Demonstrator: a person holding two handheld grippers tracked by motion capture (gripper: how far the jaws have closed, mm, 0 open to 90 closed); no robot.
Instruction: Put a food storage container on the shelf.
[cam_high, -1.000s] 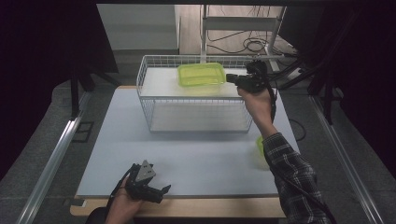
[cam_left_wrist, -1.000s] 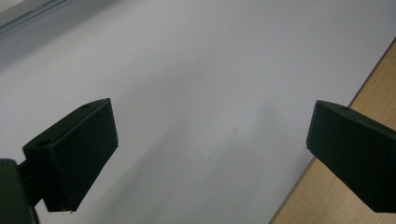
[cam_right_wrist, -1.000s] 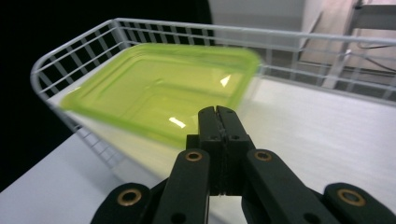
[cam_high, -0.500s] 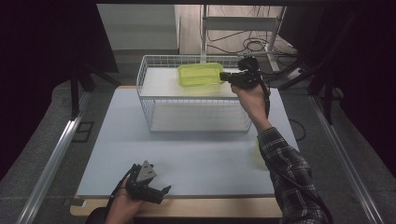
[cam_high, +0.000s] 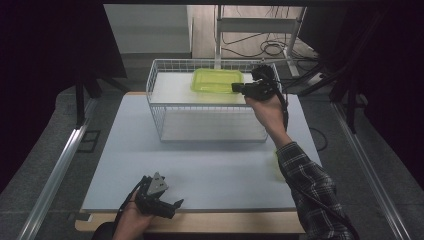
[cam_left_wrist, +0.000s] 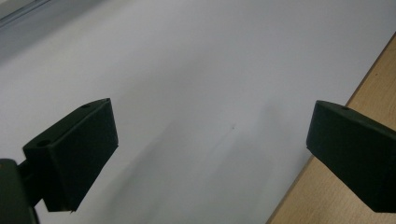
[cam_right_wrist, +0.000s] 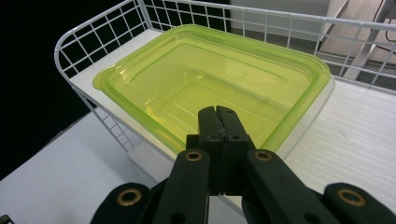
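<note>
The green tray (cam_high: 217, 80) lay on the upper shelf of the white wire rack (cam_high: 155, 107), toward the shelf's far right corner in the high view; the right claw (cam_high: 236, 89) was at the tray's near right edge, its jaws clenched flat together over the rim (cam_right_wrist: 219, 122), though whether the rim was pinched between them could not be told; the left claw (cam_high: 172, 206) rested well apart from the rack, at the near edge of the table (cam_high: 215, 170), its jaws released and spread wide above the white mat (cam_left_wrist: 196, 84).
</note>
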